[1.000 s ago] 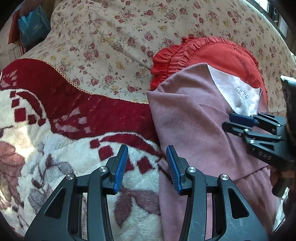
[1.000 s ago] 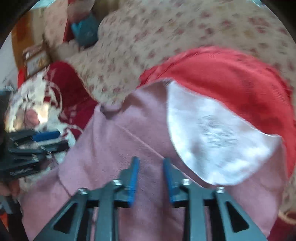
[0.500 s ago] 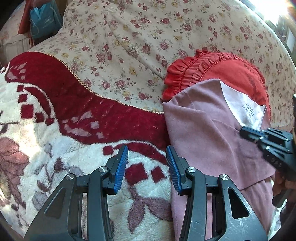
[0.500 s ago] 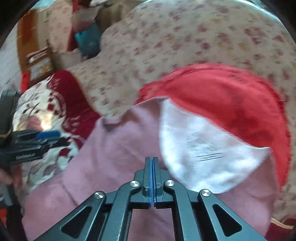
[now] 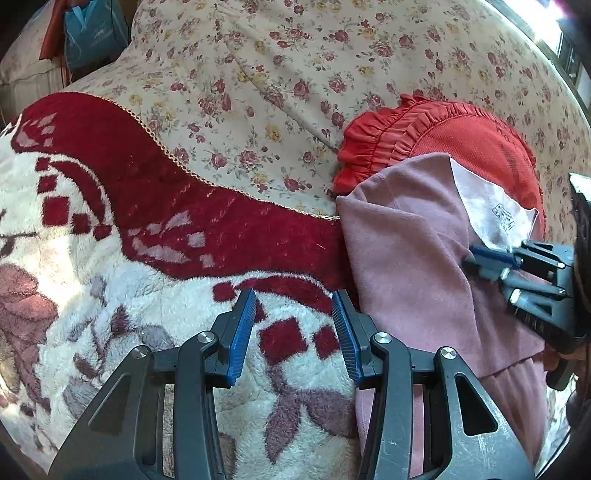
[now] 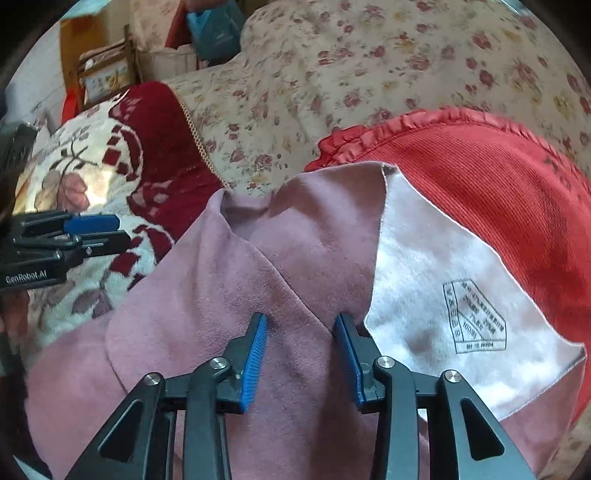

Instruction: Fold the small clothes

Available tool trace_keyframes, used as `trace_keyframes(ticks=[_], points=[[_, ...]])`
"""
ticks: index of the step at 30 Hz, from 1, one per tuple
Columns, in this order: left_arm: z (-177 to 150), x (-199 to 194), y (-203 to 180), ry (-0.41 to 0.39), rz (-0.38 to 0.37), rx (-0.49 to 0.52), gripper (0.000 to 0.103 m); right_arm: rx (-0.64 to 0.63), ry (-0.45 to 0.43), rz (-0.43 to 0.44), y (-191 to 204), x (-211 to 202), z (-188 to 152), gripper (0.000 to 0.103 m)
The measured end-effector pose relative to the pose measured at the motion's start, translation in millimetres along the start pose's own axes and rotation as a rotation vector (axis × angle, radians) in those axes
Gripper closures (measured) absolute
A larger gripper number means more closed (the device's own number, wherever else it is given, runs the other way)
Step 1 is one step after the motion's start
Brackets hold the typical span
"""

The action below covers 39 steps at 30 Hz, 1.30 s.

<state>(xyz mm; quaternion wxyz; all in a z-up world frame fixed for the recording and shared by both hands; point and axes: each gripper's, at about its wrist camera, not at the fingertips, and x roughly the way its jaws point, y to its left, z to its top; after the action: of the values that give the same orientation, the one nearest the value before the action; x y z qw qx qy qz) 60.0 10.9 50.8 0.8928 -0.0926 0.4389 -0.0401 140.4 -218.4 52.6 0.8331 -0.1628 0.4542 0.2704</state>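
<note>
Plush blanket point(image 5: 110, 295): white pile with dark red border and leaf pattern, covering the left of the scene.
Left gripper point(image 5: 293, 332): above the blanket, just left of the pink garment's edge; blue-padded fingers point(image 5: 242, 336) spread wide, nothing between them.
Floral sheet point(image 5: 277, 85): cream with small roses, across the far side.
Blue bag point(image 5: 92, 33): far left corner, beyond the sheet.
Pink garment point(image 6: 295, 266): the task piece, lying right of the blanket with its far end resting on the red cushion; one flap folded diagonally across the body, and a far-right corner turned back to show the white lining point(image 6: 443, 295) with a printed label.
Right gripper point(image 6: 301, 354): over the pink garment beside the lining's edge; fingers well apart, cloth lying beneath them, ungripped.
Red cushion point(image 6: 498, 192): ribbed, frilled edge, far right, partly under the garment.
</note>
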Motion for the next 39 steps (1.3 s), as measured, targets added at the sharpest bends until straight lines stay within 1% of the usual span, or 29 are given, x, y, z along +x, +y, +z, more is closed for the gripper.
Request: trace_keyframes(ticks=[2,4,6,7,8,9,10,12,14,15,17,18,19,20,22,23,25,27,28,30,31,32,33,34,35,36,37,39], points=[[1,-2,1,-0.005,-0.001,-0.004,0.061,-0.009,-0.035,-0.017,2,-12,-1,0.099],[2,-3,2,-0.01,-0.004,-0.012,0.061,-0.011,-0.087,-0.063,1,-29,-4,0.099],[3,-5,3,-0.014,-0.006,-0.021,0.061,0.033,-0.125,-0.094,-9,-44,-7,0.099],[3,-5,2,-0.016,-0.006,-0.023,0.061,0.056,-0.131,-0.138,-15,-47,-9,0.099],[3,-4,1,-0.013,-0.005,-0.026,0.061,0.072,-0.12,-0.188,-21,-45,-10,0.099],[3,-4,-1,-0.009,-0.007,-0.028,0.061,0.096,-0.099,-0.188,-27,-39,-11,0.099],[3,-3,-4,-0.003,-0.014,-0.027,0.061,0.139,-0.079,-0.164,-33,-29,-12,0.099],[2,-4,-10,0.0,-0.028,-0.017,0.061,0.174,-0.07,-0.14,-35,-18,-14,0.098],[2,-7,-17,-0.008,-0.032,0.003,0.061,0.22,-0.066,-0.108,-40,-27,-19,0.097],[2,-8,-21,-0.011,-0.036,0.009,0.061,0.245,-0.081,-0.092,-44,-39,-24,0.094],[3,-10,-28,-0.013,-0.062,0.01,0.061,0.322,-0.123,-0.103,-57,-69,-45,0.085],[4,-11,-31,-0.017,-0.07,0.013,0.061,0.361,-0.132,-0.131,-66,-84,-60,0.073],[4,-13,-36,-0.024,-0.078,0.024,0.061,0.386,-0.128,-0.167,-75,-96,-77,0.065],[4,-14,-41,-0.03,-0.083,0.037,0.061,0.411,-0.111,-0.232,-85,-109,-98,0.065],[2,-15,-52,-0.043,-0.095,0.071,0.061,0.449,-0.08,-0.335,-98,-121,-127,0.065],[1,-15,-57,-0.042,-0.096,0.086,0.061,0.497,-0.067,-0.347,-108,-126,-146,0.065],[-3,-11,-67,-0.028,-0.094,0.115,0.061,0.575,-0.05,-0.316,-121,-127,-168,0.065],[-9,-6,-73,-0.012,-0.087,0.142,0.061,0.621,-0.049,-0.313,-126,-125,-179,0.065],[-13,-3,-76,-0.002,-0.07,0.161,0.061,0.642,-0.06,-0.295,-129,-122,-183,0.065],[-20,3,-78,0.013,-0.035,0.197,0.06,0.662,-0.044,-0.261,-132,-113,-182,0.065],[-23,4,-77,0.008,-0.028,0.206,0.059,0.663,-0.032,-0.244,-132,-108,-181,0.065],[-23,5,-76,-0.004,-0.016,0.211,0.051,0.667,-0.025,-0.238,-132,-103,-182,0.065],[-23,5,-74,-0.009,-0.003,0.211,0.046,0.675,-0.029,-0.237,-132,-100,-182,0.066],[-22,5,-72,-0.014,0.013,0.209,0.046,0.686,-0.04,-0.226,-135,-98,-184,0.079],[-21,6,-69,-0.018,0.025,0.207,0.046,0.7,-0.051,-0.211,-138,-97,-185,0.089],[-20,8,-65,-0.021,0.045,0.198,0.046,0.711,-0.058,-0.216,-139,-97,-184,0.098],[-20,11,-59,-0.016,0.064,0.183,0.046,0.72,-0.074,-0.224,-141,-100,-183,0.098],[-23,19,-46,0.017,0.065,0.145,0.046,0.726,-0.128,-0.243,-143,-111,-179,0.099]])
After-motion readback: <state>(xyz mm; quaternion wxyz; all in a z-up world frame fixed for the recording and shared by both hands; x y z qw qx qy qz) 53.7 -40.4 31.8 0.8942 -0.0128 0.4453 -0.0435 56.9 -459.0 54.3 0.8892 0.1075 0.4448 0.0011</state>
